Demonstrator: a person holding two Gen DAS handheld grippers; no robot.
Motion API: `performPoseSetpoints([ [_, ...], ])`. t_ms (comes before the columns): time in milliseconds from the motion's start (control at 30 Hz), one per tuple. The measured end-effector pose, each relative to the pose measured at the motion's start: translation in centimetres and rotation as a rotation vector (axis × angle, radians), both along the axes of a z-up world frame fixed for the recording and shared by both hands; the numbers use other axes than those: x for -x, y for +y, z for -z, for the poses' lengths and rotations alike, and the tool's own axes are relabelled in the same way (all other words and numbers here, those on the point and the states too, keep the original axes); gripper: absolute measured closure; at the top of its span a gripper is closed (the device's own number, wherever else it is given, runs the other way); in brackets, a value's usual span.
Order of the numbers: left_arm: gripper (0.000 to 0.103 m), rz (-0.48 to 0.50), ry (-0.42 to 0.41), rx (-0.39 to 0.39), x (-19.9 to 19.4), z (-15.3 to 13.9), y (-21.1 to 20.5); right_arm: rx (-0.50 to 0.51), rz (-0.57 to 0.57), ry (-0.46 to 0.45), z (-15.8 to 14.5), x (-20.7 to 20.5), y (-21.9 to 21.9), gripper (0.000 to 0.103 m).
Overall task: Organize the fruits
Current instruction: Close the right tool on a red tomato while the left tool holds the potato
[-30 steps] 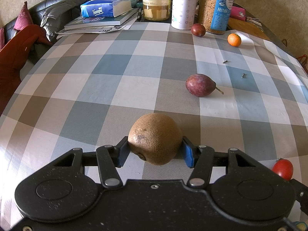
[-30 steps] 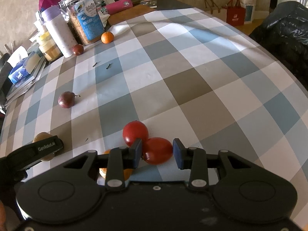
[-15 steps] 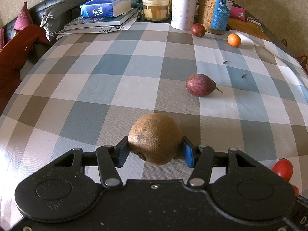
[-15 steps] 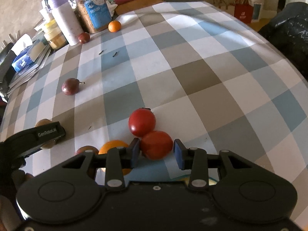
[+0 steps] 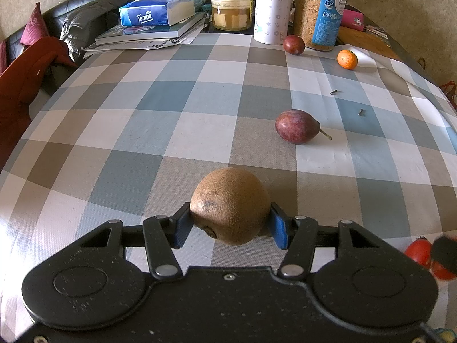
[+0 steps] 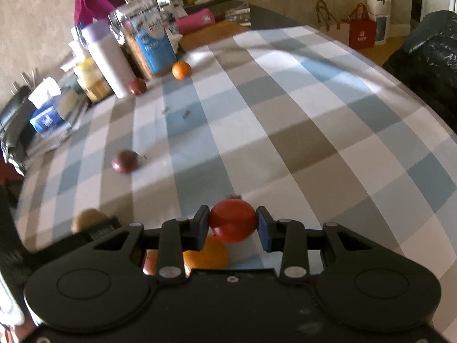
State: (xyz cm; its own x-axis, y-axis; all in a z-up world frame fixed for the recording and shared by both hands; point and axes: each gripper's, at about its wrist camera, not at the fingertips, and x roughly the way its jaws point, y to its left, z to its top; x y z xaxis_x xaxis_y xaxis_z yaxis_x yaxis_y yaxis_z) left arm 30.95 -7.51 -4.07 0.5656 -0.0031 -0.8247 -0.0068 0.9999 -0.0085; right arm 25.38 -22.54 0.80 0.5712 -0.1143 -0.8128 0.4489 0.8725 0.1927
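right now the rough brown kiwi fruit (image 5: 230, 205) sits clamped between the blue pads of the left gripper (image 5: 230, 225), its stem end turned down toward the camera, over the blue, grey and white checked tablecloth (image 5: 160, 108). over on the other side, the right gripper (image 6: 233, 225) has a smooth red tomato (image 6: 233, 220) between its pads; its jaws have just been closing, and both pads now look pressed against the tomato's sides, though that view is smeared. under that gripper's body a round orange fruit (image 6: 206, 254) lies on the cloth, with another reddish fruit (image 6: 149, 260) just beside it, only partly seen through the frame.

further out from the kiwi, an oval purple fruit with a thin stem (image 5: 297, 126) lies alone near the middle of the cloth. well beyond it, a small round dark red fruit (image 5: 293, 45) rests at the foot of a tall white patterned cylinder (image 5: 273, 7), just beside a clear jar with a blue label (image 5: 321, 11). a small orange mandarin (image 5: 347, 59) lies near that jar, apart from it. at the far edge a blue tissue pack (image 5: 157, 11) tops a stack of books, next to a yellow-lidded glass jar (image 5: 232, 7). two red tomatoes (image 5: 420, 253) show at the left camera's lower right edge, partly covered by a blurred dark shape.
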Motion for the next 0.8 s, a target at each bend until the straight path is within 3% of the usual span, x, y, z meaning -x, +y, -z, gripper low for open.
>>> performPoseSetpoints([
  [400, 0.042, 0.004, 0.003, 0.004, -0.1, 0.0, 0.0, 0.038, -0.008, -0.089, -0.5, -2.1, 1.5, 0.066],
  [800, 0.043, 0.004, 0.016, 0.079, -0.6, -0.1, 1.3, 0.053, -0.009, -0.06, 1.0, -2.4, 1.5, 0.066],
])
